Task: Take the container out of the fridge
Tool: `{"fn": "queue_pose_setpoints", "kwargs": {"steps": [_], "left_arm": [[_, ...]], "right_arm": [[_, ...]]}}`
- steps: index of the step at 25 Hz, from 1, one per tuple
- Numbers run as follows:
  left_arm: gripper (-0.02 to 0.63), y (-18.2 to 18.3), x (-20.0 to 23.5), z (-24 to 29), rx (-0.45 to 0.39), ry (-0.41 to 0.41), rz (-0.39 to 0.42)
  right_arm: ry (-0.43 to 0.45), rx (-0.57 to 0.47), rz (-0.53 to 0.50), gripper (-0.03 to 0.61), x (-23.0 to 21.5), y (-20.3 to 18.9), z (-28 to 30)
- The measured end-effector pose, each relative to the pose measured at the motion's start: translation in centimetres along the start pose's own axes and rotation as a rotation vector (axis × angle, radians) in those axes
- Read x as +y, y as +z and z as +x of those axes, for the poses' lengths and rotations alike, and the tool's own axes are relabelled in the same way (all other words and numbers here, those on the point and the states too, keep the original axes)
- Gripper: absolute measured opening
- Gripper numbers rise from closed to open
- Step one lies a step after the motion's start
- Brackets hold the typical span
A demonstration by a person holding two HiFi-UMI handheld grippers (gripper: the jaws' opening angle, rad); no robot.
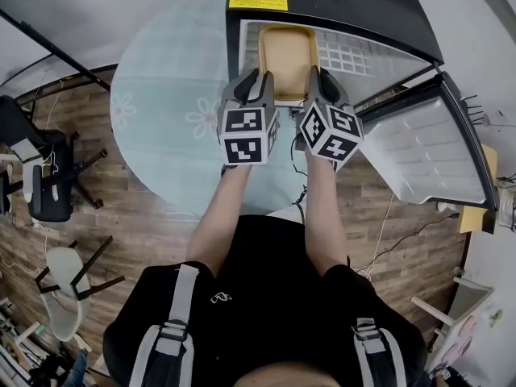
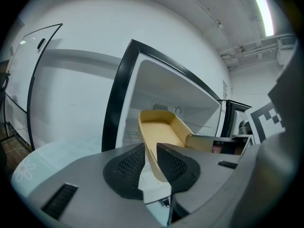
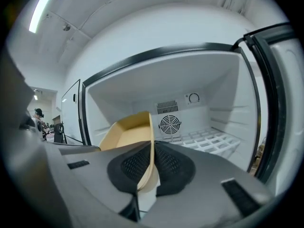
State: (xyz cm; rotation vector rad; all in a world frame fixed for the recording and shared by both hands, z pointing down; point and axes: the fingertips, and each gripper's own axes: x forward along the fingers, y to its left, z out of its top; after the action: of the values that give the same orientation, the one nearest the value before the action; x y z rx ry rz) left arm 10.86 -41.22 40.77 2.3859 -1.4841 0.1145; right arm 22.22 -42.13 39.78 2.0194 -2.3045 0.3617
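Container (image 1: 286, 59): tan, open-top tray, one only. Left hand-held gripper (image 1: 255, 85) is clamped on its left side wall. The left gripper view shows the wall pinched between the pads at the near end (image 2: 151, 148). Right hand-held gripper (image 1: 319, 84) is clamped on the right side wall in the same way (image 3: 153, 148). Both sit level at the near end, so neither is closer than the other.

The long axis runs near to far, straight away from the two hand-held grippers. The far end sits in the left part of the fridge (image 1: 355, 6) opening and the near end is at the front edge.

My read: the pull is straight back toward the person along that axis, keeping both sides even.

Count: one fridge, one door (image 1: 427, 147) swung open on the right, one white wire shelf (image 3: 213, 139) right of the container.
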Motion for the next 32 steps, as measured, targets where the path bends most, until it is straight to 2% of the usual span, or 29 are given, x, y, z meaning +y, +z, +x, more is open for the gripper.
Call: {"fn": "queue_pose_setpoints", "kwargs": {"steps": [4,14,19,26,32], "left_arm": [[0.084,0.1,-1.1,-0.7,-0.003,-0.036,0.008],[0.034,1.2,-4.7,-2.8,-0.063,-0.092,0.033],[0.026,2.0,-7.1,-4.0,-0.121,-0.155,0.052],[0.026,1.7,-10.6,-5.4,-0.158,-0.248,0.061],[0.028,0.6,-13.1,-6.2,-0.160,-0.297,0.105]], "right_arm": [[0.028,-0.081,-0.012,0.020,0.9,1.5,-1.9],[-0.009,-0.153,-0.096,0.026,-0.1,2.7,-7.2],[-0.048,-0.193,-0.116,0.028,-1.2,3.2,-9.9],[-0.113,-0.209,-0.148,0.031,-2.9,3.6,-13.5],[-0.174,-0.183,-0.163,0.031,-4.4,2.6,-16.2]]}}
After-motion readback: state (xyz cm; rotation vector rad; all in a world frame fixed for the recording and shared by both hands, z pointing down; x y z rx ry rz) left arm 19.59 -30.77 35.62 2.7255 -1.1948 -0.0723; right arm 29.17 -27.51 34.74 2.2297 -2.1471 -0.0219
